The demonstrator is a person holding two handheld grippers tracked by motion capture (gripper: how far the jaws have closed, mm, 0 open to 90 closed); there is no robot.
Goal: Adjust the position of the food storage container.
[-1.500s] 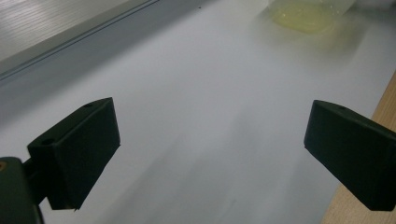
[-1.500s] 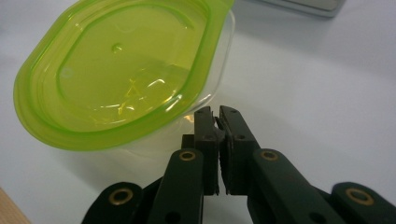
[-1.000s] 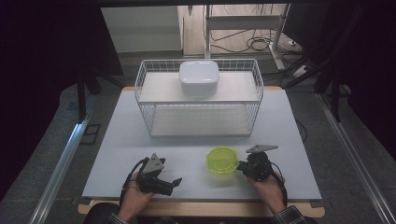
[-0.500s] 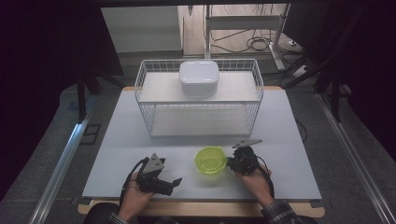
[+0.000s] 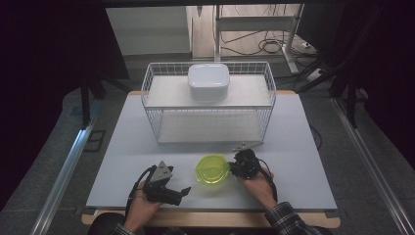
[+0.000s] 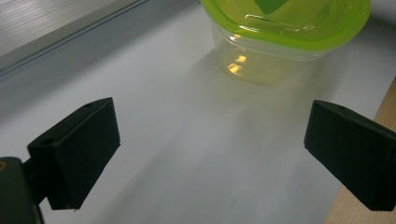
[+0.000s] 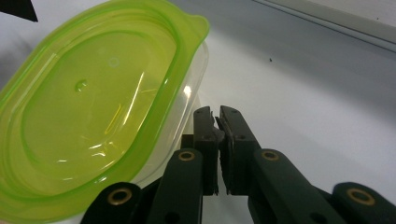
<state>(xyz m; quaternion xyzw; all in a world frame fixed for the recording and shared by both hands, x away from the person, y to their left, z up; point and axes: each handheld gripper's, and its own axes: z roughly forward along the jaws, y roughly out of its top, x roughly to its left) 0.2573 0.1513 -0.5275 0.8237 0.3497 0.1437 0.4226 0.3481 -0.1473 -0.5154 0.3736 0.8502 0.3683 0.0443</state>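
Light, stiff, slippery clear plastic container with lime-green lid (image 5: 212,169) near the tabletop's front edge, best gripped at its rim; right gripper (image 5: 234,168) closed beside it, left gripper (image 5: 185,191) open.

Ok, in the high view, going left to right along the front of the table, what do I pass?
Left hand-held gripper → green-lidded container → right hand-held gripper.

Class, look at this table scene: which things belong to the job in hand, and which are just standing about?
In the job:
green-lidded container
right gripper, jaws shut, beside the container
left gripper, jaws open, facing it

Standing about:
wire basket
white box in the basket
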